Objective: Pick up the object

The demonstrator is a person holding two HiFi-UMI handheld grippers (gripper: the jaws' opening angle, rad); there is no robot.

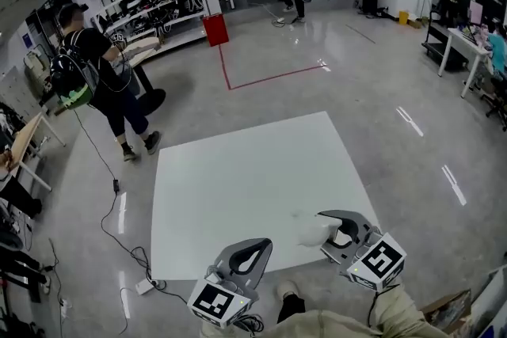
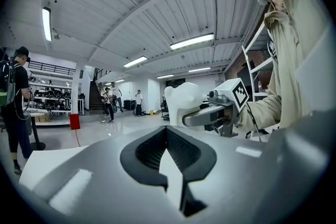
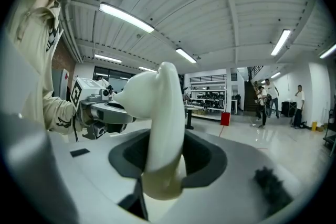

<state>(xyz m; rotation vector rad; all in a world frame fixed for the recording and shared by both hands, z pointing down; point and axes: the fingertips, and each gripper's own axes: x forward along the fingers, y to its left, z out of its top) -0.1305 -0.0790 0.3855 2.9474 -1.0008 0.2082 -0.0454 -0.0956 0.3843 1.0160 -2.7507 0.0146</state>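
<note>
object [image 3: 160, 128]: white, smooth, irregular moulded piece, standing upright between the jaws of the right claw [image 1: 329, 233]. position: near right edge of the white sheet [image 1: 238, 186], just in front of the person working.

right claw: jaws part-way closed and pressed on the object's lower section from both sides; the upper, broader part rises clear above them. grip looks made.

left claw [image 1: 261, 248]: near edge of the sheet, left of the right claw and apart from it. jaws together, nothing between them; only the sheet shows through the gap behind the tips. takes no part in the hold.

sheet: flat on the grey floor [image 1: 356, 91], otherwise bare.

surroundings: a person with a backpack [image 1: 103, 83] stands at far left beyond the sheet; others stand at the far end of the hall. none are near the object.

progress, judged: reach and closing done, object secured in the right claw. whether its base has cleared the sheet cannot be told; the head view hides the underside and the left claw's view cuts it off. remaining: raise it, or confirm the lift, without letting it tilt in the jaws.
</note>
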